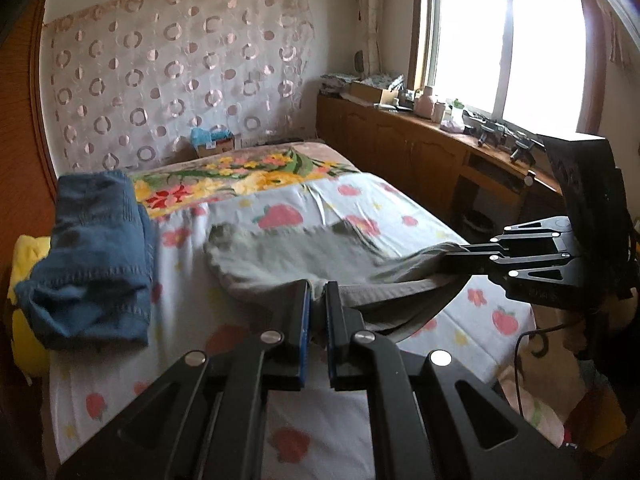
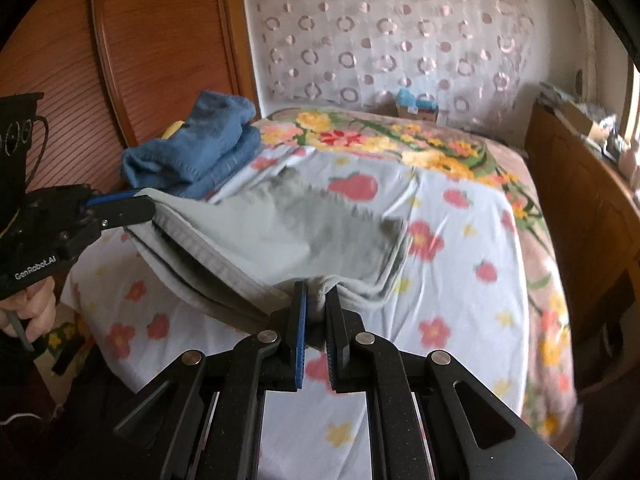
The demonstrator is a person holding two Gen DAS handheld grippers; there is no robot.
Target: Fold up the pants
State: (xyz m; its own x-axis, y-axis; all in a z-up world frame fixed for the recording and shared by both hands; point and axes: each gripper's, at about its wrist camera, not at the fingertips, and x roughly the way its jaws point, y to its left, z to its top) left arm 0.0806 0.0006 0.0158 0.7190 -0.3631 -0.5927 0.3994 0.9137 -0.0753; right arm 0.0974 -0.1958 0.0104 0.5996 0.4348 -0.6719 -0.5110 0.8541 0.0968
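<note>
- Left gripper (image 1: 318,312) and right gripper (image 2: 316,312) each clamped the pants' (image 2: 280,224) near edge.
- Pants stretched between them, trailing toward the bed's (image 2: 460,280) far end.

Left tongs (image 1: 318,298), right tongs (image 2: 317,298): both clamped.

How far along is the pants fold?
Done: blue denim jeans lie folded at the bedside. In hand: left hand-held gripper and right hand-held gripper each pinch an edge of the grey cotton pants, lifted and blurred over the strawberry-print sheet. Left: lay down, finish folds.
</note>
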